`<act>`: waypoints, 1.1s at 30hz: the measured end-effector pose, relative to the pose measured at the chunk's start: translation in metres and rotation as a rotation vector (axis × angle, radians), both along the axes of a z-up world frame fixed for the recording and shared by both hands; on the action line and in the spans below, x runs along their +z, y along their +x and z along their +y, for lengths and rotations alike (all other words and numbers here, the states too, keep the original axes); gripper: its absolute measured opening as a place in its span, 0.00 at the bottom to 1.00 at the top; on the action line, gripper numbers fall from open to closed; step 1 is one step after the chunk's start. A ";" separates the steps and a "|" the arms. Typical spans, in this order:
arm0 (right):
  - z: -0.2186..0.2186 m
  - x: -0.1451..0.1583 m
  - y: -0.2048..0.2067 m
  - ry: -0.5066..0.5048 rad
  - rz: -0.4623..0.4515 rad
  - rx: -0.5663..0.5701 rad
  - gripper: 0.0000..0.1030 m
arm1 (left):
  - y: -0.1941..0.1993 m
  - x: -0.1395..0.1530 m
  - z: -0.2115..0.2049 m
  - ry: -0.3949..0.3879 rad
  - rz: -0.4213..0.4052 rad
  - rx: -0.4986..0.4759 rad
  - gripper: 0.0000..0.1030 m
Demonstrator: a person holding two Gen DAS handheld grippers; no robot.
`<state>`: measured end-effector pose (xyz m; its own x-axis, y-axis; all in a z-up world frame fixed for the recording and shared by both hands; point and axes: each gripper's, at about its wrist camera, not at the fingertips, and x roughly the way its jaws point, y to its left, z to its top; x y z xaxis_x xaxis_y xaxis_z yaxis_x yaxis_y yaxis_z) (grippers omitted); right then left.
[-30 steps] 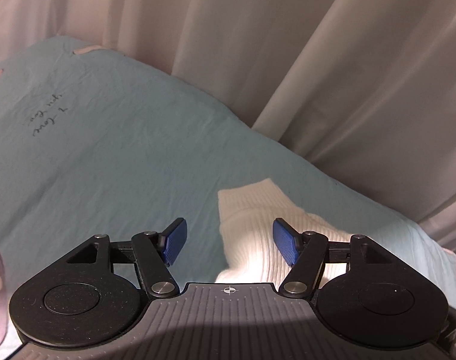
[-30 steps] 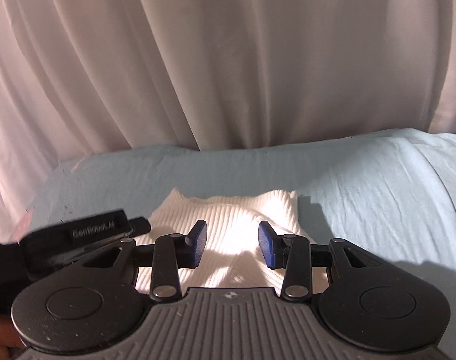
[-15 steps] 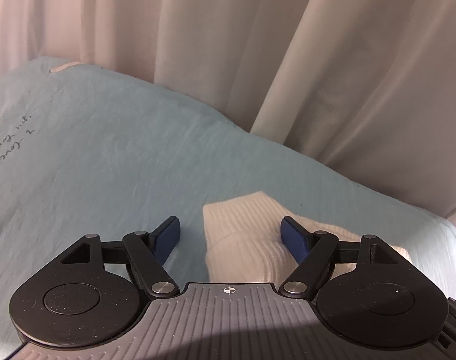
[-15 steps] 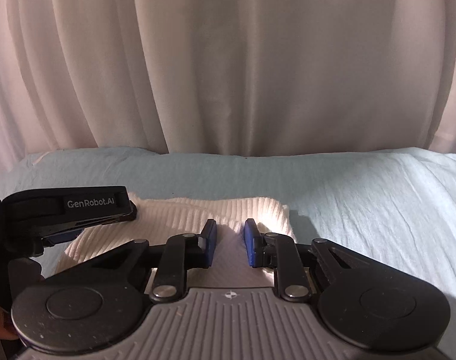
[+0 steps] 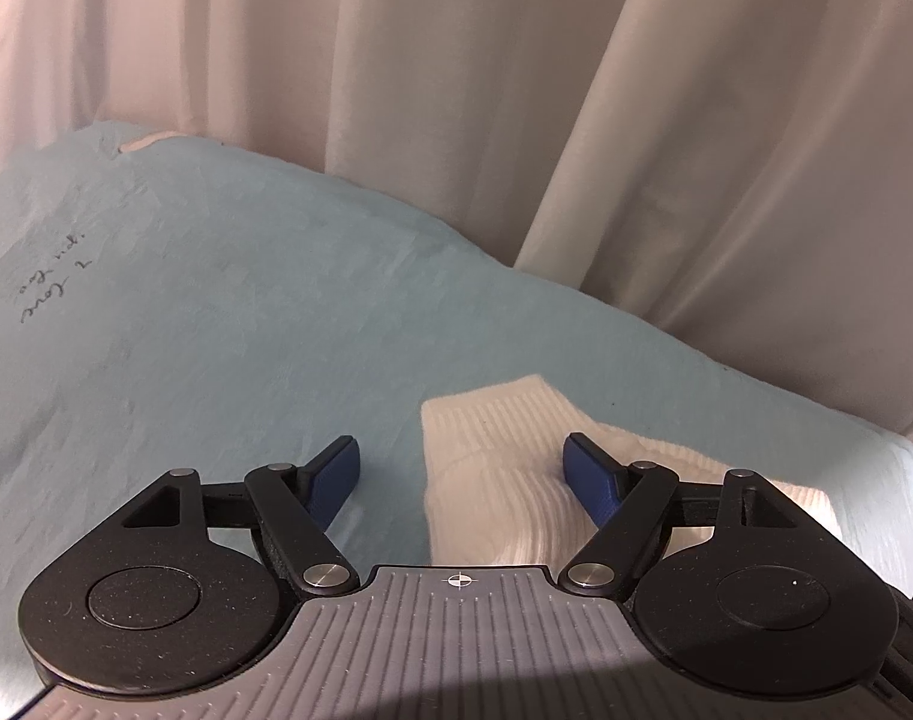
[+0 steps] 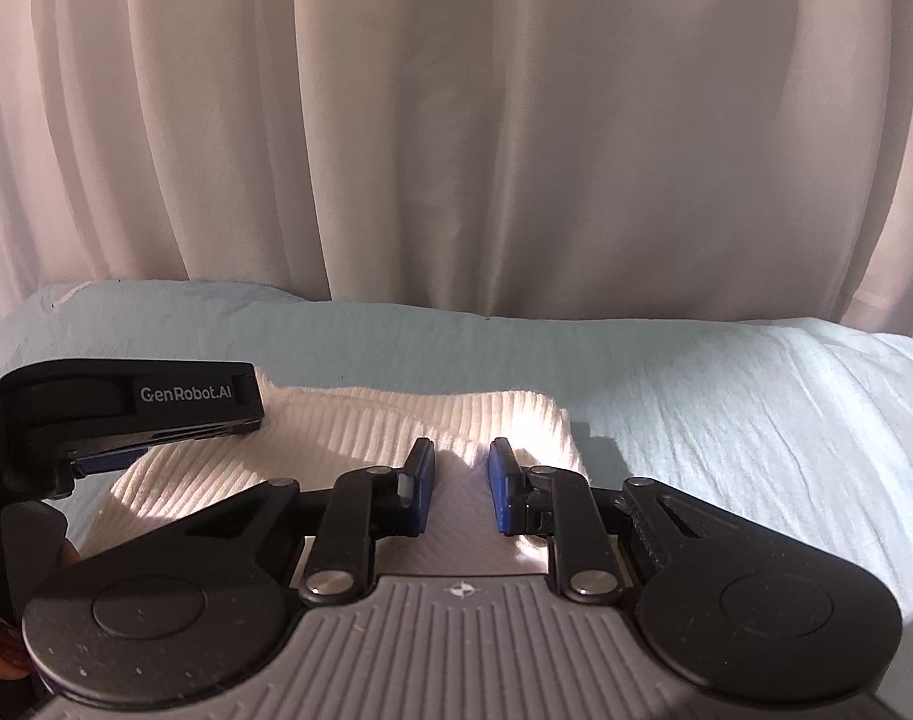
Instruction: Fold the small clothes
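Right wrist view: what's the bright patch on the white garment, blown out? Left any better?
Right wrist: hard light clips the white garment beside the right tongs, whose shadows fall across the ribs. Left wrist: softer, even light, ribs readable; curtain bowed by fisheye.

Dim, warm light is filling both views. A bright patch is falling on the white ribbed cloth (image 6: 360, 450) in the right wrist view, with hard shadows lying across it. The curtain (image 6: 456, 138) is bowing at the edges from fisheye bending, and dark corners are showing. The blue sheet (image 5: 216, 330) is staying sharp, unblurred.
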<state>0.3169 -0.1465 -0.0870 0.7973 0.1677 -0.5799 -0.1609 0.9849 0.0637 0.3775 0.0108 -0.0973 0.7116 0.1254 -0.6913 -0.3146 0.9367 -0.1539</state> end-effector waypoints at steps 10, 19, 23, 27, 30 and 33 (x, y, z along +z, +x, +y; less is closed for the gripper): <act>-0.034 0.024 -0.123 0.087 0.028 0.106 0.31 | -0.114 0.013 -0.002 0.057 -0.062 -0.164 0.79; -0.126 0.002 -0.207 0.517 0.301 0.037 0.45 | -0.236 0.015 0.013 -0.029 0.025 -0.301 0.85; -0.134 -0.012 -0.203 0.787 0.352 0.028 0.44 | -0.238 0.008 -0.011 0.057 0.053 -0.379 0.85; -0.122 -0.015 -0.190 0.768 0.341 -0.014 0.17 | -0.236 0.005 -0.028 0.163 0.045 -0.451 0.85; -0.125 -0.025 -0.186 0.976 0.384 -0.002 0.08 | -0.231 0.006 -0.025 0.133 0.053 -0.432 0.84; -0.138 -0.031 -0.190 1.222 0.375 0.048 0.05 | -0.225 0.004 -0.013 0.131 0.080 -0.362 0.85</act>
<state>0.1274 -0.2843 -0.1182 0.5975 0.7723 -0.2158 0.0295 0.2478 0.9684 0.1530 -0.0025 -0.0935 0.6703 -0.0329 -0.7414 0.0332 0.9993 -0.0143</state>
